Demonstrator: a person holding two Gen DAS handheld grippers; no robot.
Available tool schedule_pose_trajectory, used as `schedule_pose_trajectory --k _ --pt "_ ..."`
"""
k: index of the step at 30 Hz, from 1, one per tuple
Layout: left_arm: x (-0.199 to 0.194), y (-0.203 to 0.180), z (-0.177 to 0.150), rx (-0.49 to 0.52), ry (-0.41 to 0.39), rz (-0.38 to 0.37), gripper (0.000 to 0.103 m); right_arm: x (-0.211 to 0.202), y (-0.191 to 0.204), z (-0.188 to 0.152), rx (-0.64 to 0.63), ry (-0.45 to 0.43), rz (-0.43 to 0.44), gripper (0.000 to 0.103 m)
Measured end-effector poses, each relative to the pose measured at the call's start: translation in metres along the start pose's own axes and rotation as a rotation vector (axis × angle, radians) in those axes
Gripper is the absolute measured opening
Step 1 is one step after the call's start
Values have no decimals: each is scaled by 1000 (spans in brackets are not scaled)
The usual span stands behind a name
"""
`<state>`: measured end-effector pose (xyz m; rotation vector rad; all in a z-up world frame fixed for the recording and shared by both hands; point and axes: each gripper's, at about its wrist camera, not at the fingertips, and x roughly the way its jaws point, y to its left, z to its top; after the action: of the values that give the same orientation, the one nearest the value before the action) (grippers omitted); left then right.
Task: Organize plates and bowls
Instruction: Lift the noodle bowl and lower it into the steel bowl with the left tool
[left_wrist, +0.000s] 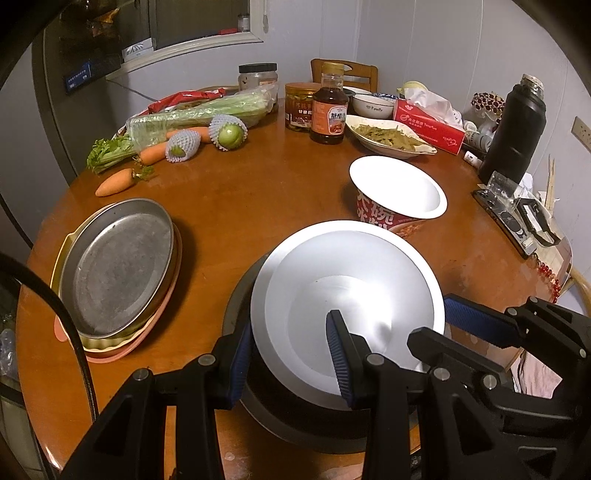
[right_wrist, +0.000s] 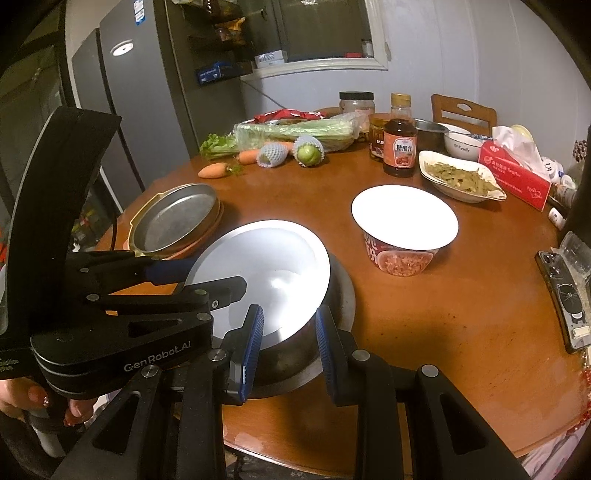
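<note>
A white-lined bowl (left_wrist: 347, 295) (right_wrist: 266, 266) sits tilted inside a larger steel bowl (left_wrist: 295, 417) (right_wrist: 340, 295) near the table's front edge. My left gripper (left_wrist: 290, 354) (right_wrist: 207, 275) straddles the white bowl's near-left rim, one finger inside and one outside, seemingly shut on it. My right gripper (right_wrist: 290, 332) (left_wrist: 436, 325) straddles its right rim over the steel bowl, jaws slightly apart. A second paper bowl (left_wrist: 399, 192) (right_wrist: 404, 218) with red print stands to the right. A stack of plates, steel plate (left_wrist: 118, 266) (right_wrist: 173, 218) on top, lies at left.
At the back of the round wooden table (left_wrist: 258, 184) lie carrots (left_wrist: 114, 182), celery, netted fruit, a sauce bottle (left_wrist: 330, 105), jars, a dish of greens (left_wrist: 391, 136), a tissue box (left_wrist: 428, 123), a black flask (left_wrist: 513, 129). A phone (right_wrist: 565, 295) lies at right.
</note>
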<state>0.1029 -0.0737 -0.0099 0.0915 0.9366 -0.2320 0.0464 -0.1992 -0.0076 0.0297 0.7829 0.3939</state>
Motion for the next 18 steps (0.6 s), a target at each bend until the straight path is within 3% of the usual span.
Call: schedule_pose_trajectory --k 18 --pt "4 1 -2 -10 6 -4 39 5 -1 0 12 7 1 31"
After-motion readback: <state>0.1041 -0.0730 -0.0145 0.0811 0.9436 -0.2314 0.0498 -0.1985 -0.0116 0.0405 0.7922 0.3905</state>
